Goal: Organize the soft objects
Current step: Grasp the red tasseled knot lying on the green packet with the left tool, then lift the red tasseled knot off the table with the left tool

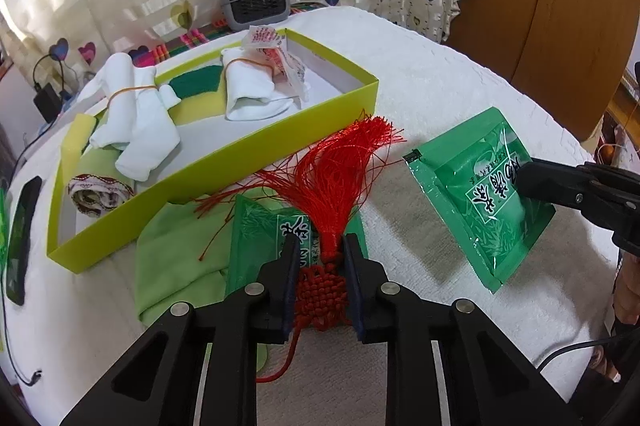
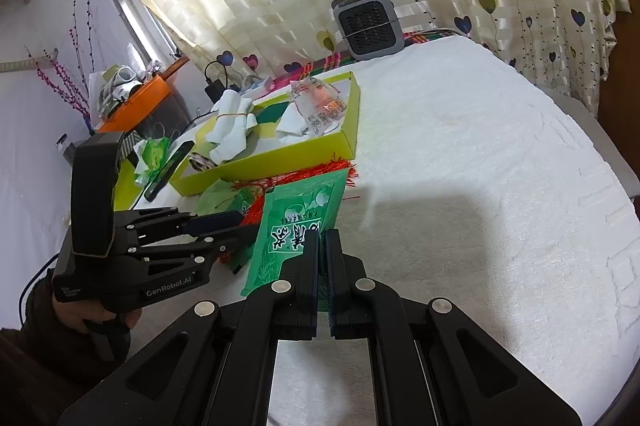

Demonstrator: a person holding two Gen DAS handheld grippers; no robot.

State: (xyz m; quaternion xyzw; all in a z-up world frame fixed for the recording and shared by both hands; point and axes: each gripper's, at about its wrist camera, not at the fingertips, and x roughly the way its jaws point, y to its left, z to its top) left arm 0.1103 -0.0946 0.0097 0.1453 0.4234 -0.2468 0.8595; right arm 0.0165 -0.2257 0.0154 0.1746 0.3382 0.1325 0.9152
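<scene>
Left gripper (image 1: 318,258): jaws narrowed onto red knot tassel (image 1: 332,186), pads against the knot; fringe fans away toward the yellow-green box (image 1: 240,150).
Right gripper (image 2: 322,258): jaws clamped on green sachet (image 2: 296,222), lifted, long axis tilted upward.
Surface: white bed cover (image 1: 440,86).

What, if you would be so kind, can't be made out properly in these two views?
- Second green packet, left wrist view: mostly covered by the red tassel and the left gripper.
- Patterned cloth roll, left wrist view: its lower part is hidden behind the yellow-green box wall.
- Held green packet, right wrist view: its lower part is behind the right gripper; its small print is unreadable.
</scene>
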